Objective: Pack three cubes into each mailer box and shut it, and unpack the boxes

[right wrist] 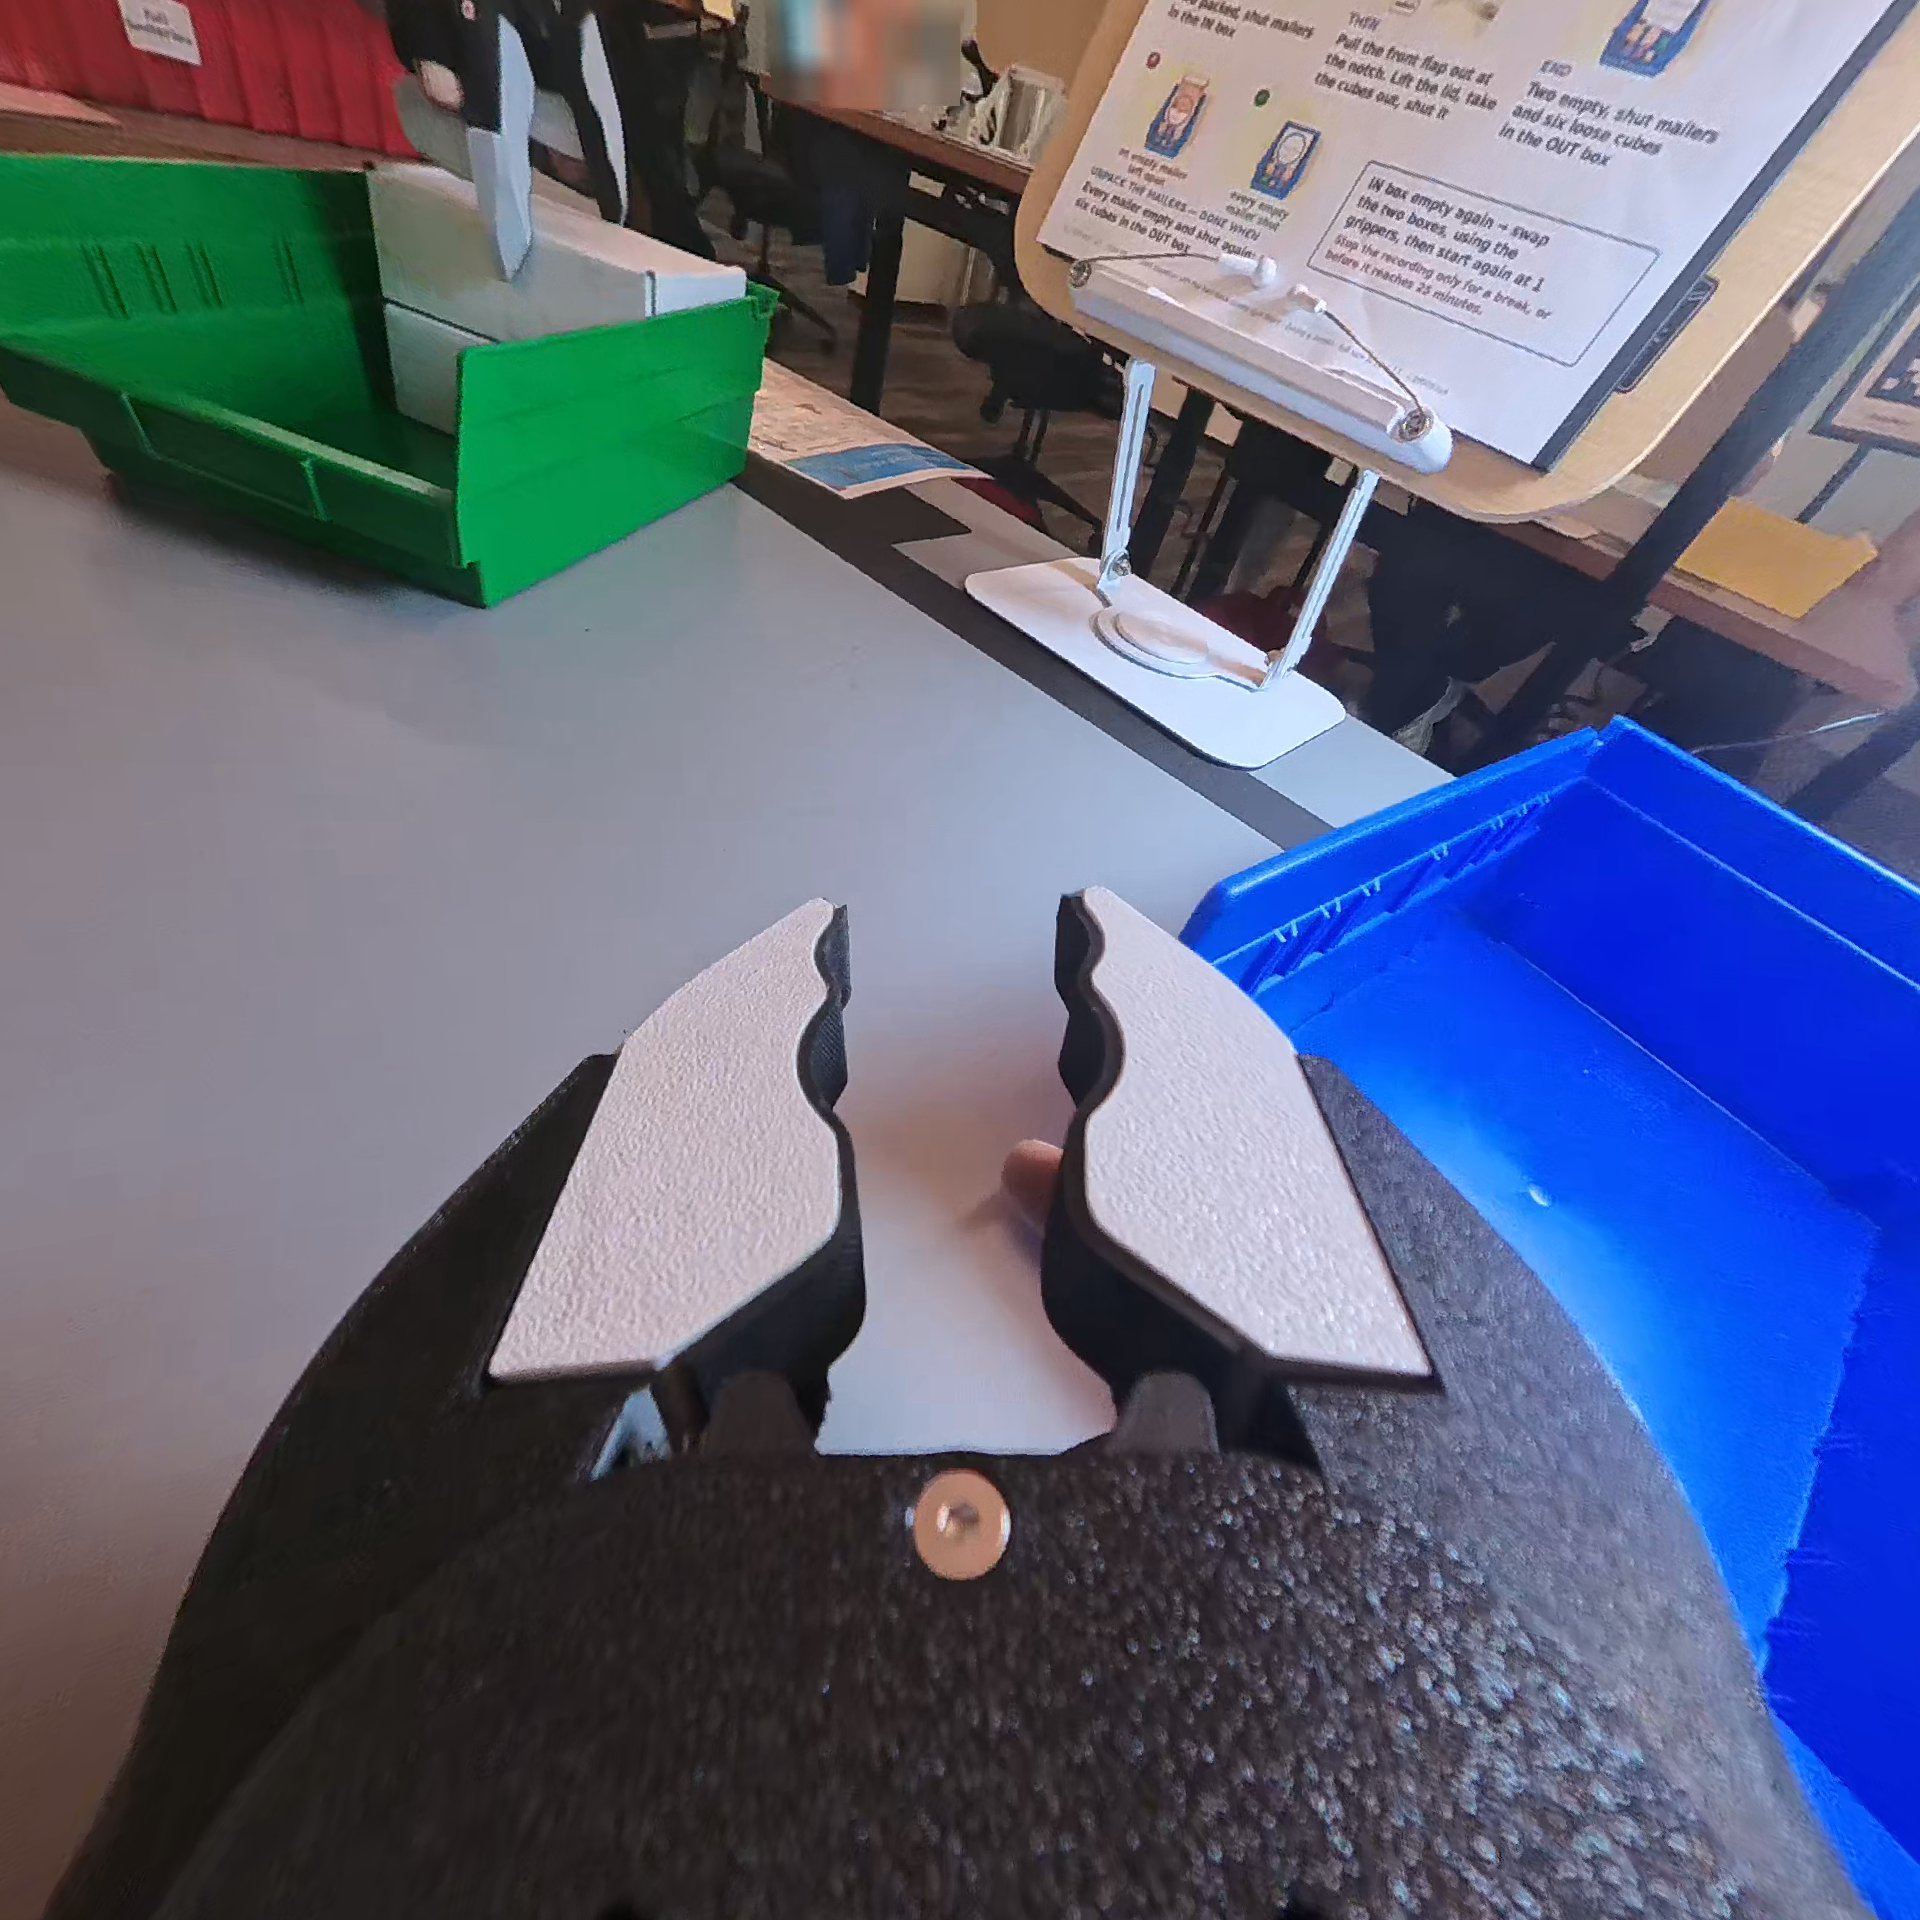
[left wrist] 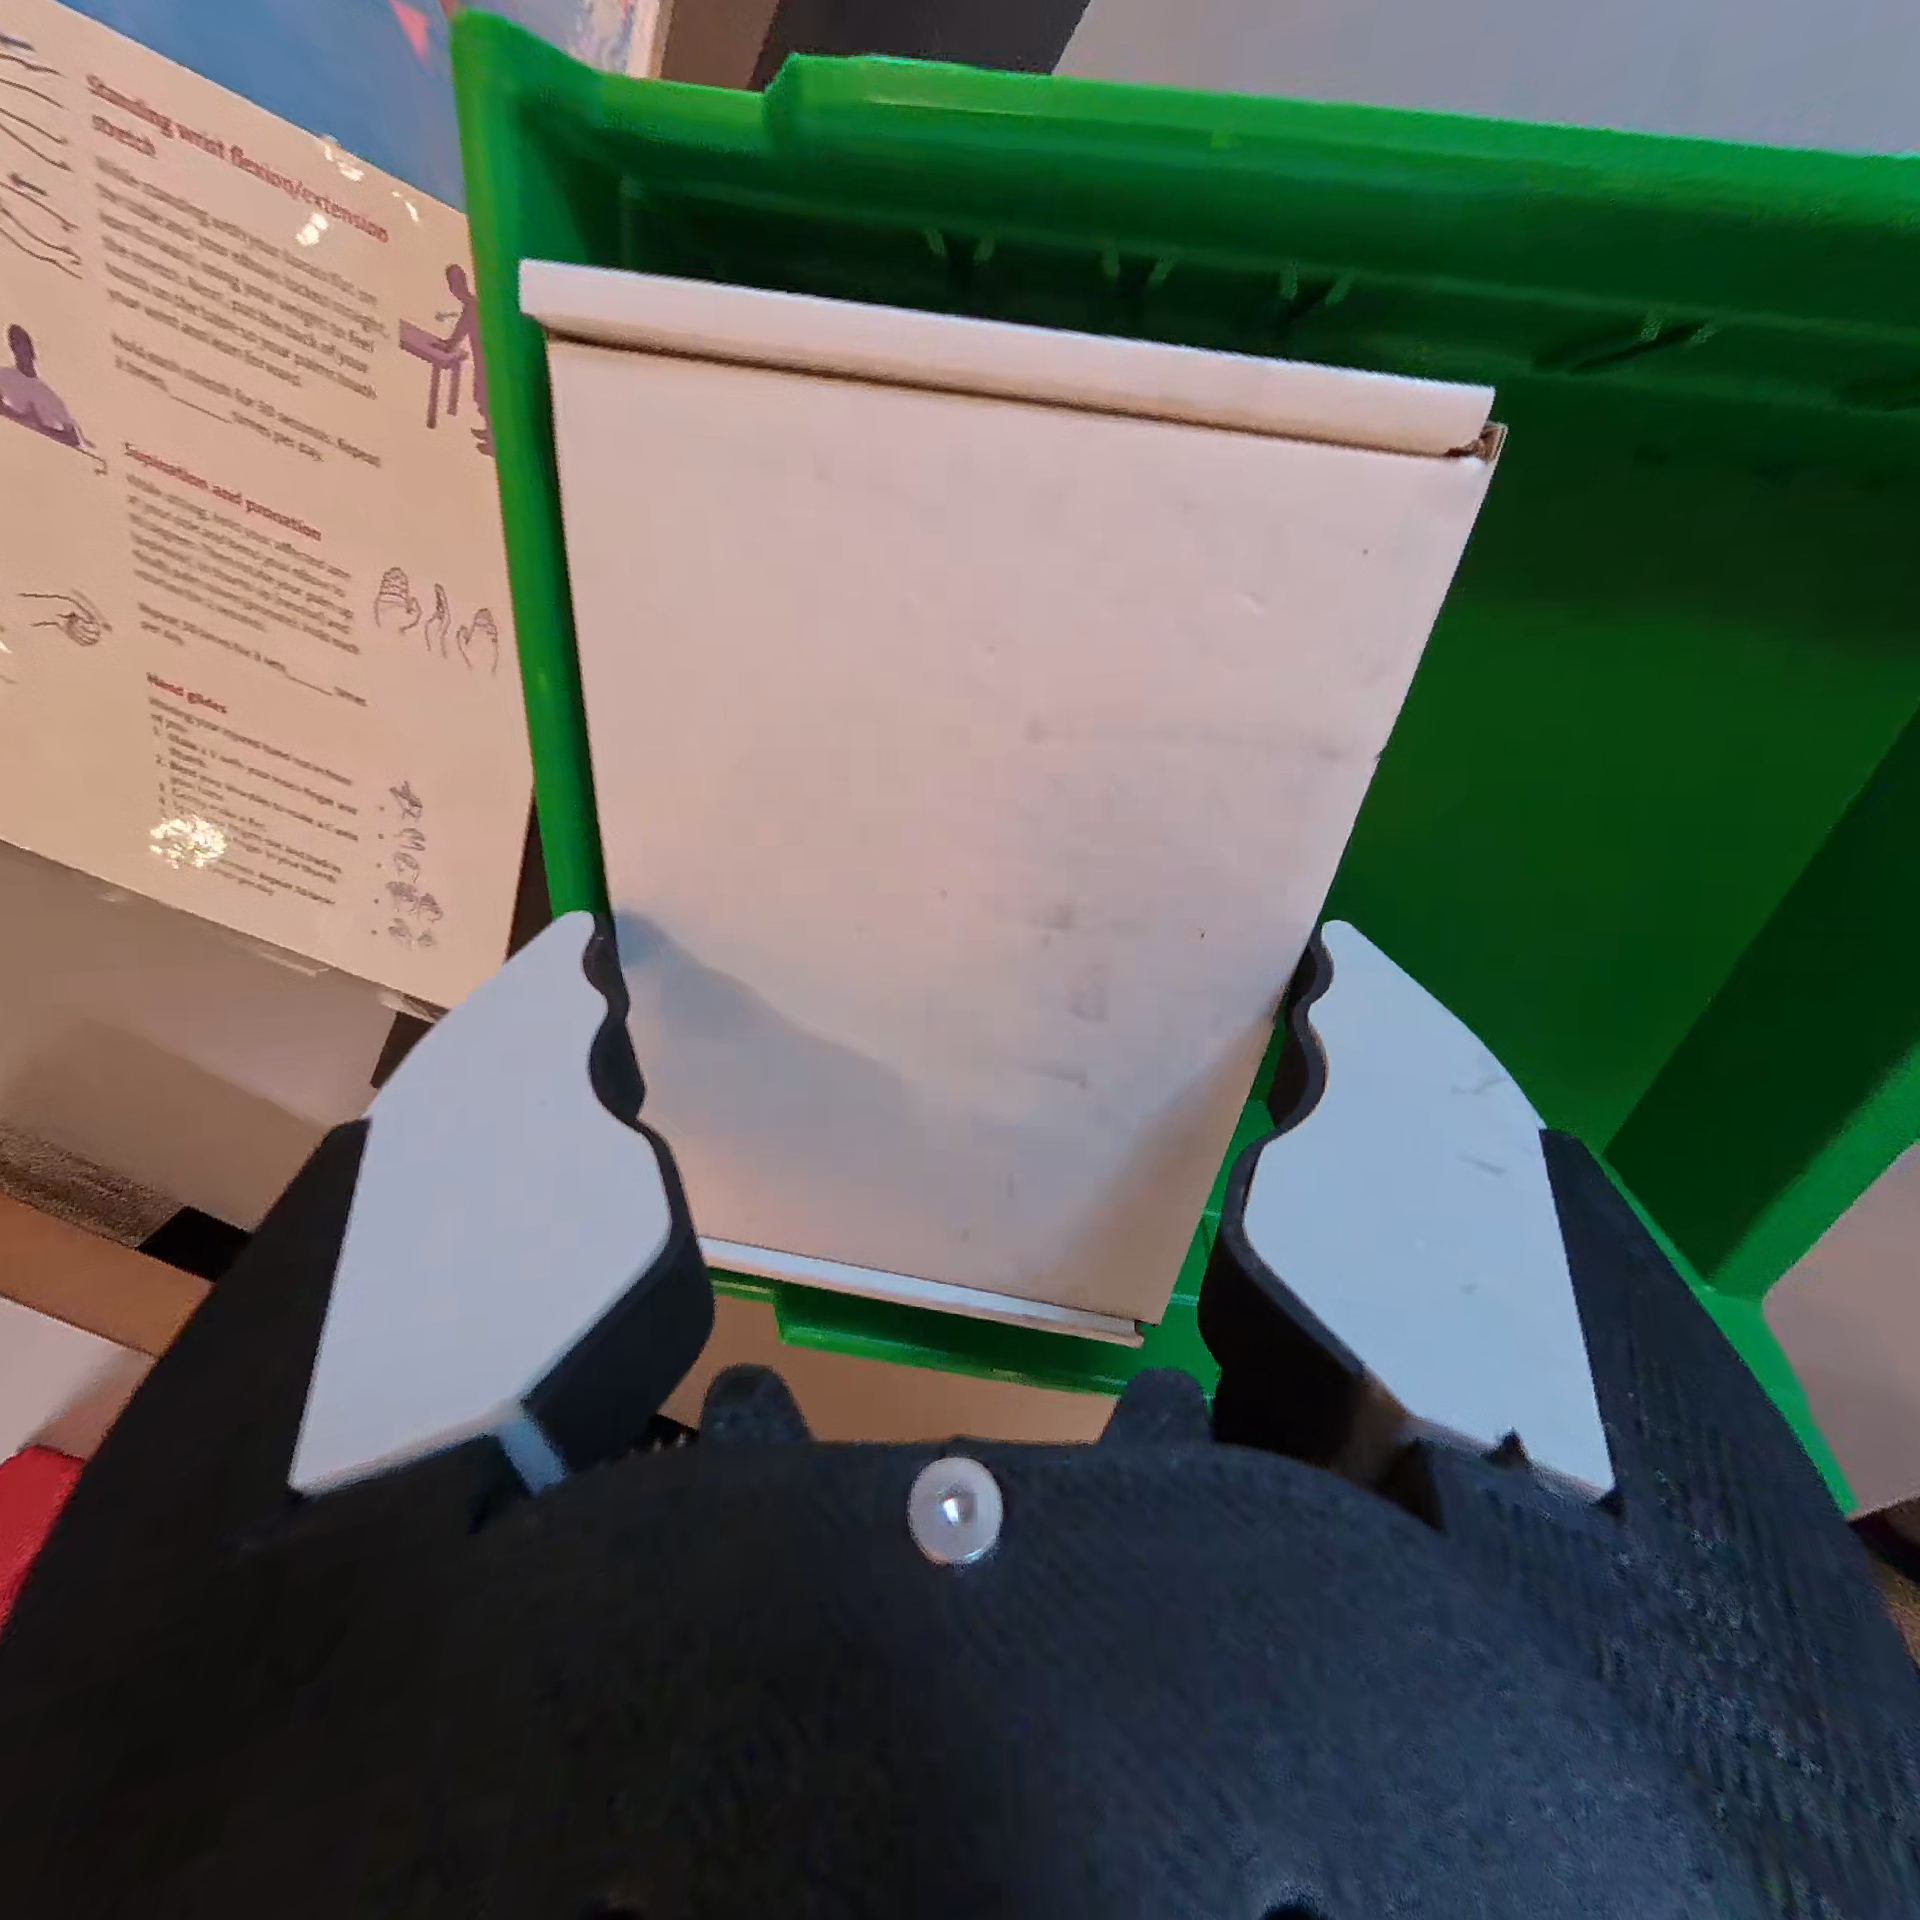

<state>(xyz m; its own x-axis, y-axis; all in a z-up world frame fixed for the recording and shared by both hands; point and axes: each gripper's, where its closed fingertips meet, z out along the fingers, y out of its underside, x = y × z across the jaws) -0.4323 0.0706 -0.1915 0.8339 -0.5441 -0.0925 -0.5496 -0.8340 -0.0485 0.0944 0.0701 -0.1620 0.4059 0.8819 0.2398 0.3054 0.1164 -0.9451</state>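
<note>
My left gripper (left wrist: 956,935) is shut on a closed white mailer box (left wrist: 987,727), with a finger on each long side. It holds the box inside the green bin (left wrist: 1662,623). In the right wrist view this held mailer (right wrist: 592,270) rests tilted on a second white mailer (right wrist: 426,364) in the green bin (right wrist: 582,447), with the left gripper (right wrist: 509,156) above. My right gripper (right wrist: 954,914) is open and empty, low over the grey table (right wrist: 416,831), just left of a blue bin (right wrist: 1610,1091). No cubes are in view.
A printed instruction sheet on a wooden board (right wrist: 1455,156) stands on a white stand (right wrist: 1153,665) at the table's far edge. A laminated sheet (left wrist: 208,520) lies left of the green bin. A red bin (right wrist: 260,62) is behind it. Desks and chairs stand beyond the table. Across from one pair of fingers to the other is roughly 55 cm.
</note>
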